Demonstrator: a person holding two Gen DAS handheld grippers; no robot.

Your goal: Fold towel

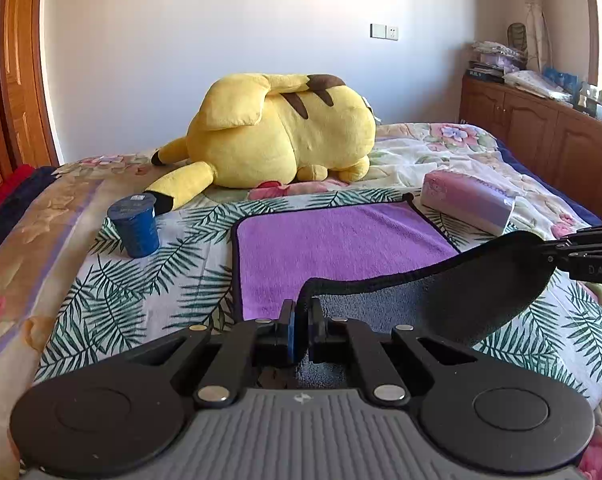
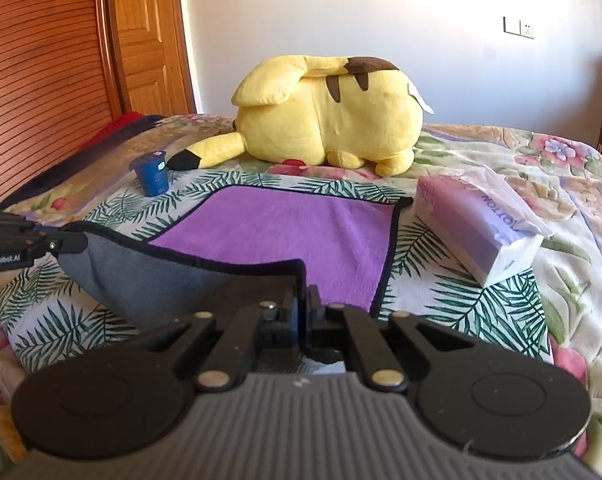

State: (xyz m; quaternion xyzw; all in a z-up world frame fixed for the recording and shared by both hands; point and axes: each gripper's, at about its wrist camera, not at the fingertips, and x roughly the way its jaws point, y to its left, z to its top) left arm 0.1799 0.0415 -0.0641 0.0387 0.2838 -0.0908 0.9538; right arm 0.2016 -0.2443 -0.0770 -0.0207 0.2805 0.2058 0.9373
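Observation:
A towel (image 1: 333, 248) with a purple top, grey underside and black trim lies on the palm-print bed cover; it also shows in the right wrist view (image 2: 285, 232). Its near edge is lifted so the grey underside (image 2: 149, 276) faces up. My left gripper (image 1: 301, 312) is shut on the near left corner. My right gripper (image 2: 303, 300) is shut on the near right corner. Each gripper shows at the edge of the other's view, the right one (image 1: 549, 254) and the left one (image 2: 71, 240), pinching the raised edge.
A blue cup (image 1: 135, 226) stands left of the towel. A lilac tissue pack (image 1: 469, 200) lies at its far right corner. A big yellow plush (image 1: 285, 132) lies behind. A wooden cabinet (image 1: 541, 132) runs along the right, a wardrobe (image 2: 41, 80) on the left.

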